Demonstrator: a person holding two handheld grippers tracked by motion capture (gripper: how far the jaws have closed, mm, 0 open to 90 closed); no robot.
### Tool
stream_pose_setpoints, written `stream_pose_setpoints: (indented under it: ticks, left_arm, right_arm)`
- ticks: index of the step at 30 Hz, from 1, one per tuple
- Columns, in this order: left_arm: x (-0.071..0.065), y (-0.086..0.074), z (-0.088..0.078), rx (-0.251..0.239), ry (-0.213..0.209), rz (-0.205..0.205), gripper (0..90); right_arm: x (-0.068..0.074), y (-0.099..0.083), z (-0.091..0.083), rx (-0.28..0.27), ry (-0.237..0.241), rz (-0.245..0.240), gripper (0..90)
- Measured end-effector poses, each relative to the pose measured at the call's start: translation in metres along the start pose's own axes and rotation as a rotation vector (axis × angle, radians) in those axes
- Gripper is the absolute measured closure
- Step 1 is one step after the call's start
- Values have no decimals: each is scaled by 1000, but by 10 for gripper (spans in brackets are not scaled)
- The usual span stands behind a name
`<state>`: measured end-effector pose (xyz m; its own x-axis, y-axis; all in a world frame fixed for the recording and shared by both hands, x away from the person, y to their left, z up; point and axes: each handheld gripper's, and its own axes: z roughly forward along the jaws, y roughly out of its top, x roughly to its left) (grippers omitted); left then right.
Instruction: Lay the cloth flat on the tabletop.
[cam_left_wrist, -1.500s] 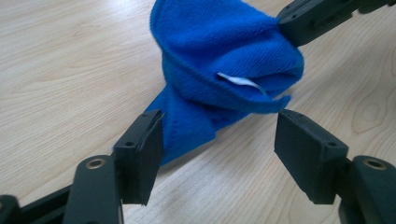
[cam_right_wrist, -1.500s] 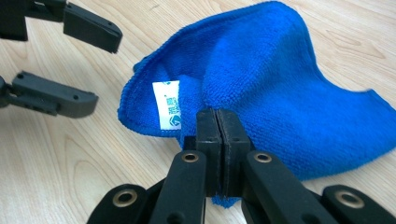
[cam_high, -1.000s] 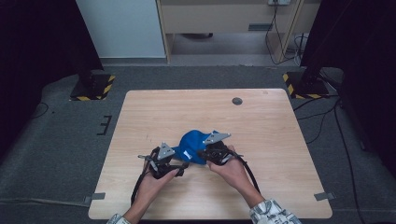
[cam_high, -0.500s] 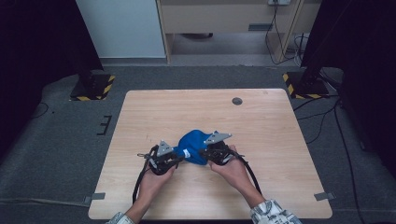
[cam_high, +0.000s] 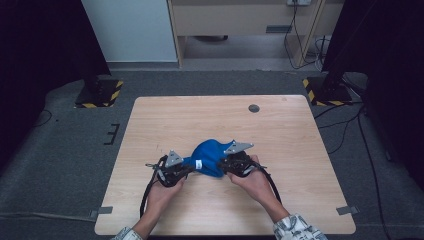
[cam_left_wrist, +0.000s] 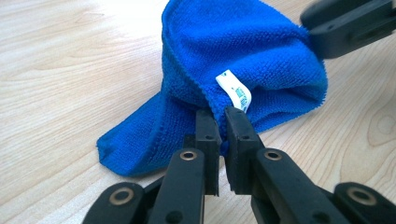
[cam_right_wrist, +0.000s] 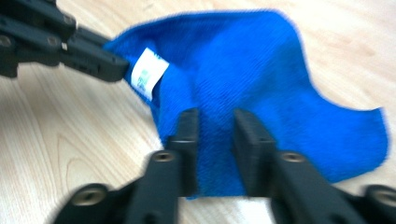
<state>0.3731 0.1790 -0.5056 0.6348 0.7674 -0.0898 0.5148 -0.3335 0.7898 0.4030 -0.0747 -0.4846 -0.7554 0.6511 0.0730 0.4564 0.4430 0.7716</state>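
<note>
Our left gripper has just clamped the cloth at six o'clock; the right gripper has just been opening, jaws released, cloth between them: a handover.

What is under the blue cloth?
The blue cloth lies bunched on the wooden table, so light wood shows all around it. The left gripper pinches its edge near the white tag. Whatever sits beneath the folds is covered.

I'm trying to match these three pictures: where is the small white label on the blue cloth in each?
High view: white label, cloth's left side, centre table.
Left gripper view: centre, above the jaws.
Right gripper view: upper left.
Shared landmark: blue microfibre cloth.
</note>
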Motion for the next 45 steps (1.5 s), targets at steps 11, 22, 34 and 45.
stream_pose_setpoints:
  ticks: [11, 22, 34, 45]
  left_arm:
    - [3, -1, 0, -4, 9, -9, 832]
    - [5, -1, 1, -2, 10, -10, 829]
    - [7, -1, 2, 1, 12, -10, 829]
    - [9, -1, 2, -1, 14, -9, 827]
  right_arm:
    - [-49, 13, -9, -3, -144, 76, 414]
    - [-86, 8, 31, 62, -192, 123, 577]
    - [-96, -2, 50, 102, -192, 162, 522]
    - [-93, -3, 53, 102, -171, 155, 602]
